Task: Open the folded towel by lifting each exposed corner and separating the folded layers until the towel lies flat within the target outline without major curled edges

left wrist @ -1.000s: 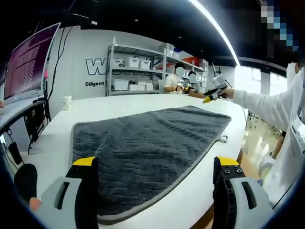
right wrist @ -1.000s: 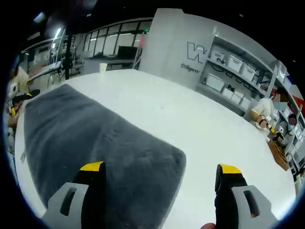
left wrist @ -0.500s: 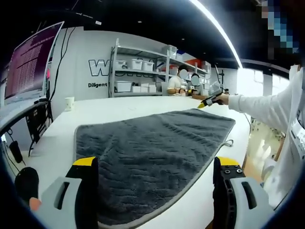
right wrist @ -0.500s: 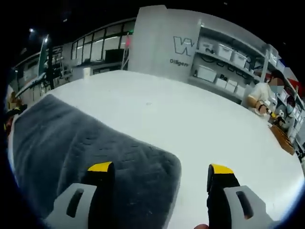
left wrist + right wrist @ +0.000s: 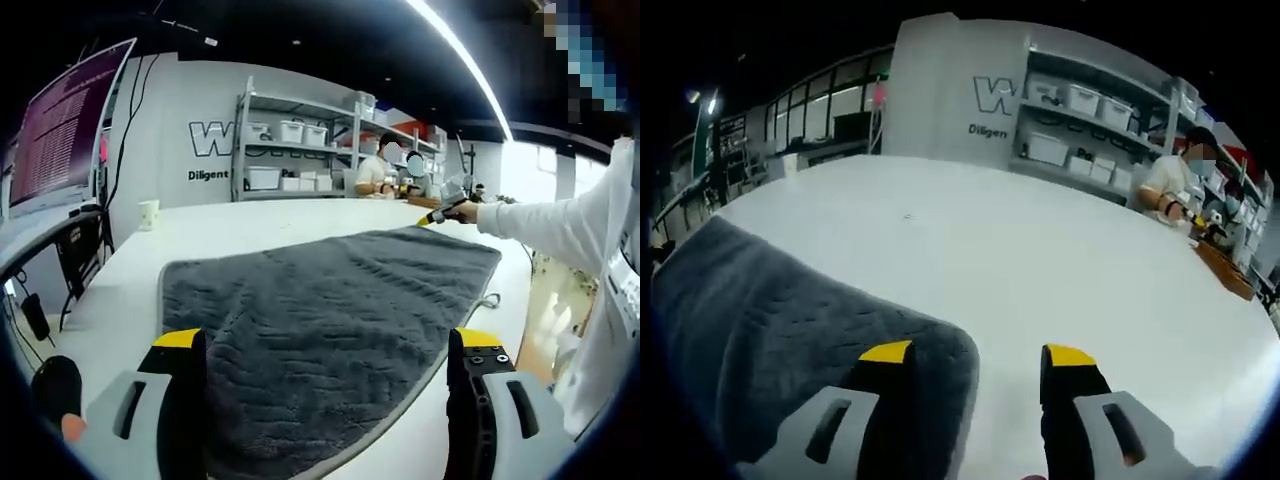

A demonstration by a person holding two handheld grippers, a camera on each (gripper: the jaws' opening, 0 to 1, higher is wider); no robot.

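A dark grey towel [image 5: 330,300] lies spread on the white table [image 5: 250,225], with a small hang loop [image 5: 490,300] at its right edge. My left gripper [image 5: 328,345] hovers open over the towel's near edge, nothing between its jaws. At the towel's far right corner is my right gripper [image 5: 445,208], held by a hand in a white sleeve. In the right gripper view, that gripper [image 5: 978,354] is open with its jaws partly narrowed. The rounded towel corner [image 5: 930,345] lies under its left jaw and reaches into the gap.
A paper cup [image 5: 148,213] stands at the table's far left. Behind it are metal shelves with white bins [image 5: 300,150] and seated people [image 5: 380,172]. A monitor [image 5: 60,130] hangs at the left. The table [image 5: 1060,260] stretches bare beyond the towel corner.
My right gripper's jaws have narrowed and it has come down closer to the towel's corner. The left gripper stays open with only a slight shift of view.
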